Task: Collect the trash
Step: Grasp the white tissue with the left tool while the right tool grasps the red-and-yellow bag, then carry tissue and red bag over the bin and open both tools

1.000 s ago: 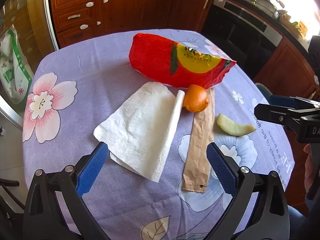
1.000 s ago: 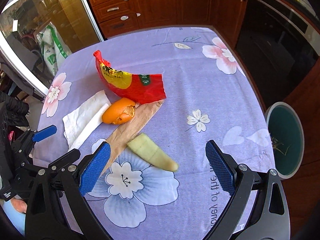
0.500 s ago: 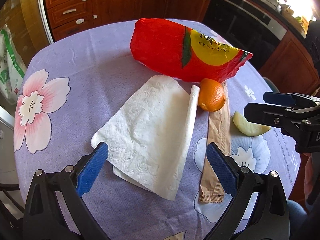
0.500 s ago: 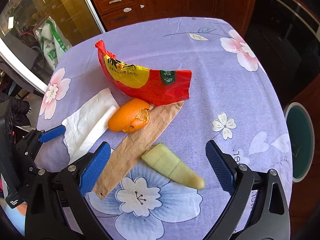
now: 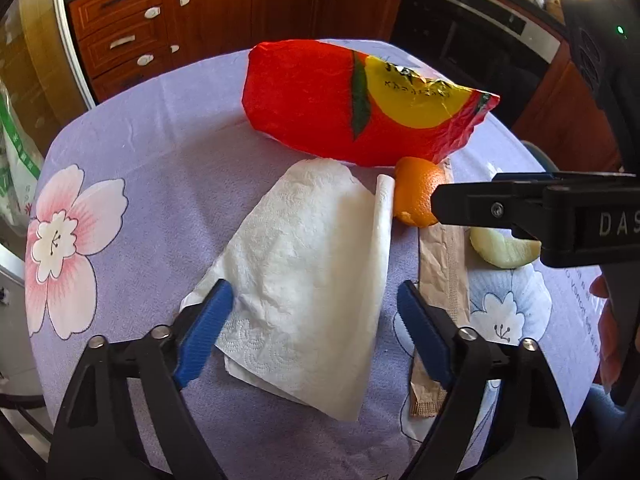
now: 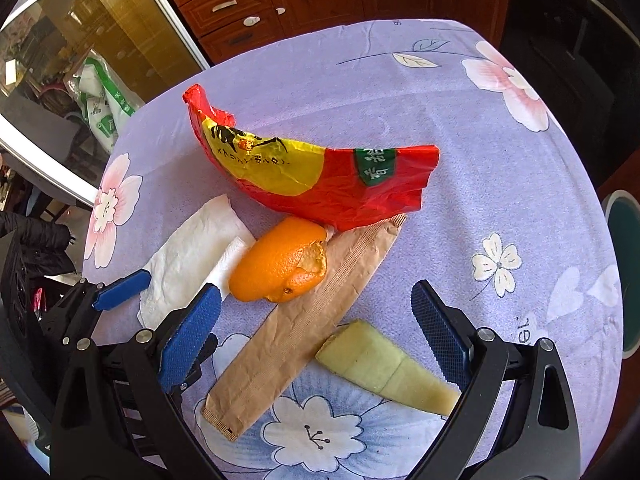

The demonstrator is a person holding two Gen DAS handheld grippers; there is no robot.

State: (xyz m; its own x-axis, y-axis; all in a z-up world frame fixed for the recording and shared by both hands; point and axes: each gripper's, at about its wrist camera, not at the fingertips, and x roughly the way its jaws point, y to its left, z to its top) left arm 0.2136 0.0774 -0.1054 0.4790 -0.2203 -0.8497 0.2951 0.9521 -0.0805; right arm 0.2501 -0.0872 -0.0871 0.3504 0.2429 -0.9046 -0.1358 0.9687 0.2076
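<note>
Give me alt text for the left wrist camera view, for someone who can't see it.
The left gripper, jaws closing, straddles a white paper napkin on a lilac flowered tablecloth, not yet pinching it. Beyond lie a red snack bag, an orange peel, a brown paper sleeve and a pale fruit slice; the right gripper's finger enters from the right.

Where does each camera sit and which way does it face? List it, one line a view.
Left wrist: on the left gripper, angled down at the paper towel; its jaws are closing around the towel; the right gripper crosses the right edge.
Right wrist: on the right gripper, angled down at the orange peel, brown wrapper and pale peel; jaws open.
Shared: red bag, towel, orange peel, purple tablecloth.
</note>
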